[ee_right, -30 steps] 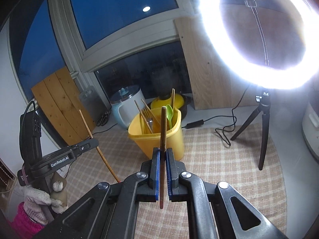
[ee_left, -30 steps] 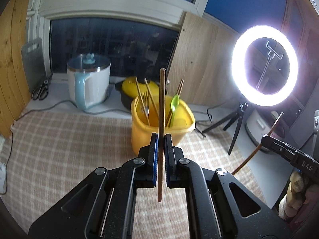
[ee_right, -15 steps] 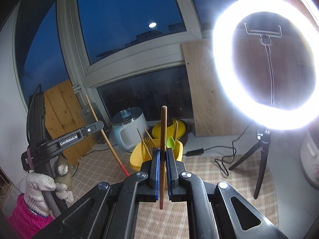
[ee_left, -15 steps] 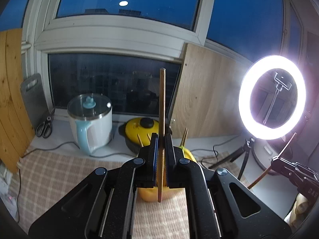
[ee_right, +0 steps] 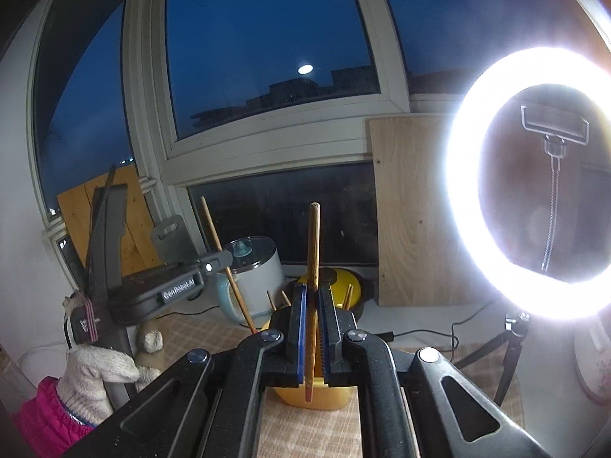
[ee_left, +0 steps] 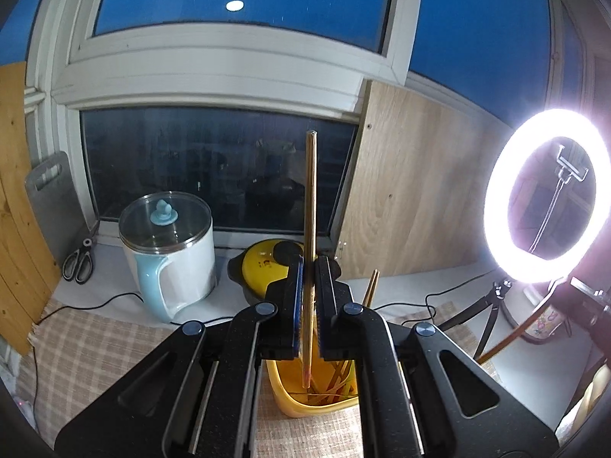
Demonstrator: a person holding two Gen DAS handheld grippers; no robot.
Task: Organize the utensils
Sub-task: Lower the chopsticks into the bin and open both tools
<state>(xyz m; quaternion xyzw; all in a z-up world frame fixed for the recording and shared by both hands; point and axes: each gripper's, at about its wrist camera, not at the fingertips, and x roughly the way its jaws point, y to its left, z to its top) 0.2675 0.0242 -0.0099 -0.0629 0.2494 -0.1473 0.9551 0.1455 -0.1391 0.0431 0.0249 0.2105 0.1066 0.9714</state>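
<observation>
My left gripper (ee_left: 308, 267) is shut on a wooden chopstick (ee_left: 311, 198) held upright, its lower tip just above the open mouth of the yellow utensil bin (ee_left: 317, 400), which holds several chopsticks. My right gripper (ee_right: 312, 294) is shut on another wooden chopstick (ee_right: 313, 244), also upright, with the yellow bin (ee_right: 305, 397) directly below and mostly hidden by the gripper. The left gripper (ee_right: 214, 263) with its chopstick (ee_right: 221, 255) shows at the left of the right wrist view. The right gripper's chopstick (ee_left: 511, 336) shows at the right edge of the left wrist view.
A white and blue electric pot (ee_left: 168, 252) and a yellow lidded pot (ee_left: 263, 263) stand on the sill behind the bin. Scissors (ee_left: 78, 263) lie far left. A lit ring light (ee_left: 546, 198) on a tripod stands at the right. A checked cloth (ee_left: 95, 351) covers the table.
Both grippers have moved forward over the yellow bin and tilted up, so the bin has slid down under the fingers. Both chopsticks stay gripped.
</observation>
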